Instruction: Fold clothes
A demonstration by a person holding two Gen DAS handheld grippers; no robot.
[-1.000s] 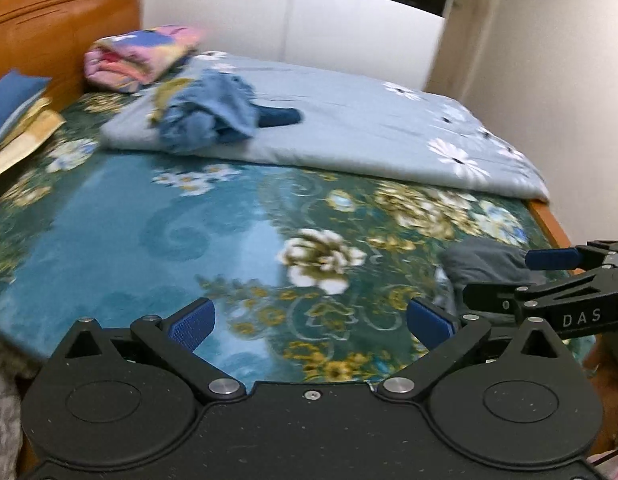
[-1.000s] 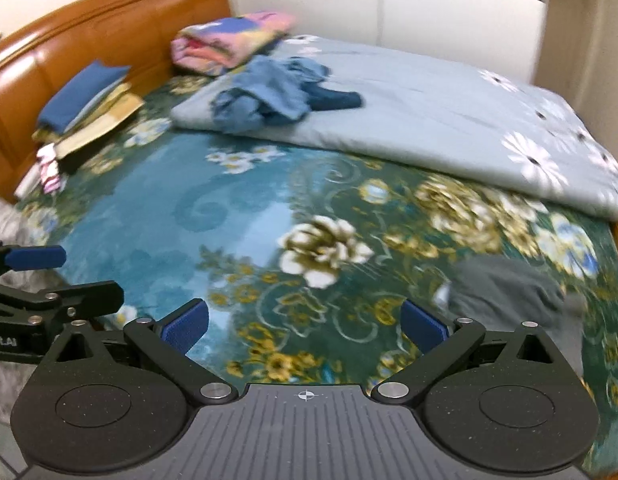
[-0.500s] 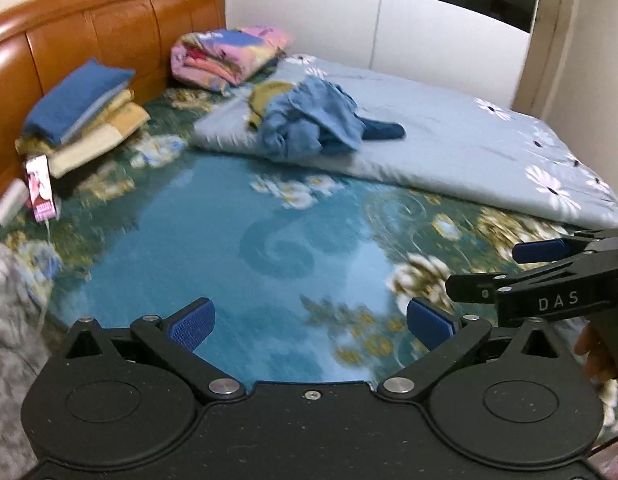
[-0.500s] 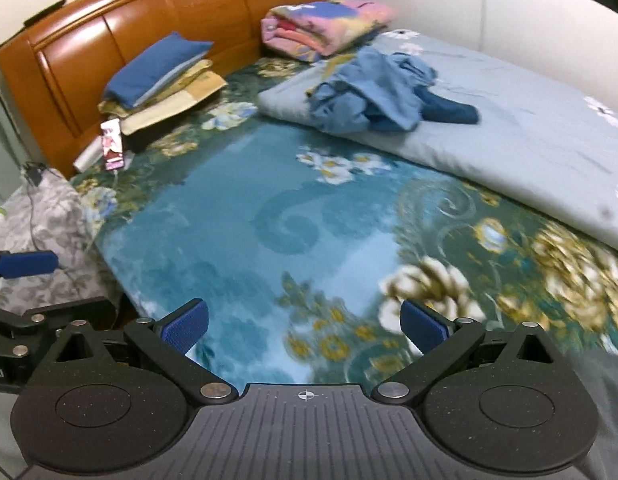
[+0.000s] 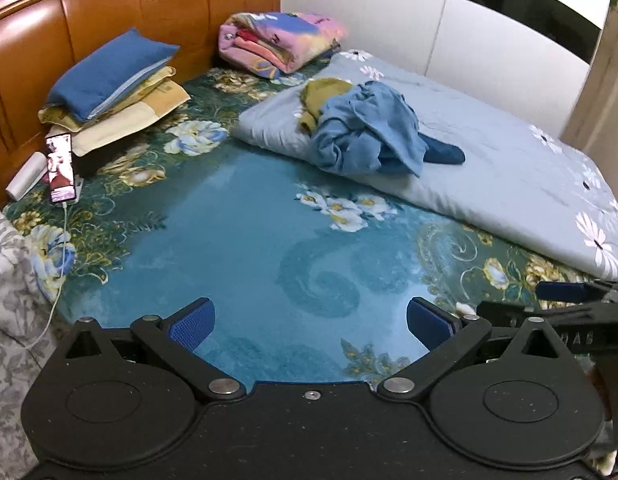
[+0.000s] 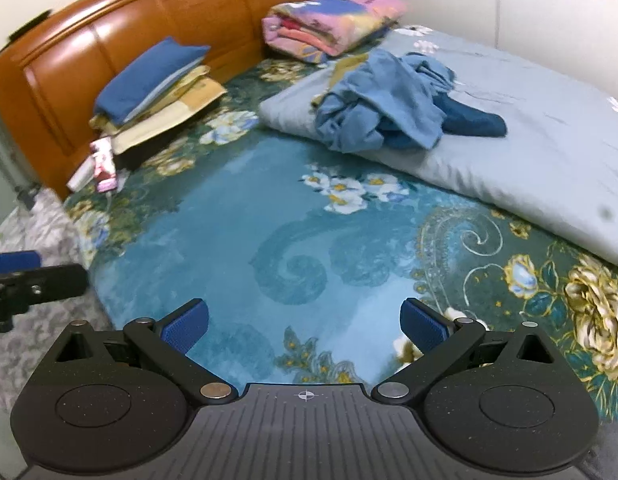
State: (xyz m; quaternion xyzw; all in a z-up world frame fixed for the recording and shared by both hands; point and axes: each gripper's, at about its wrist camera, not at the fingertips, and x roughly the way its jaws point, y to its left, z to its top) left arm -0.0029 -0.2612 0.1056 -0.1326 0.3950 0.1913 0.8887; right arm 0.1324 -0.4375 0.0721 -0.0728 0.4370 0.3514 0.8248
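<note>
Clothes (image 5: 365, 132): one crumpled heap, unfolded, lying on the pale blue quilt (image 5: 509, 168) toward the far side of the bed, well apart from both sets of fingers. Left gripper (image 5: 311, 320): blue-padded fingers (image 5: 191, 322) spread wide, released, nothing between them, held above the teal floral bedspread (image 5: 249, 240) near the bed's front edge. Right gripper (image 6: 305, 318): fingers (image 6: 423, 324) likewise spread and released, grasping nothing, just beside the left one and facing the same way (each shows at the margin of the other's view). Heap contents: a light blue garment (image 6: 385, 108) bunched on top, a darker blue piece (image 6: 473, 120) poking out at its right, an olive-yellow piece (image 5: 323, 96) at its far left; how many garments in all cannot be told. Surroundings: folded pink patterned blanket (image 5: 277, 40) behind the heap, stacked pillows (image 5: 113, 88) against the wooden headboard (image 5: 89, 20), a lit phone (image 5: 60, 168) propped beside them on its cable. Step in hand, as judged: both grippers free and pointed at the heap, which fits an approach to fetch a garment. Next move calls for a long reach across the open bedspread, a pinch on a single layer of the top garment rather than the whole bundle, then a lift clear so the flat bedspread in front can serve for spreading and folding.
</note>
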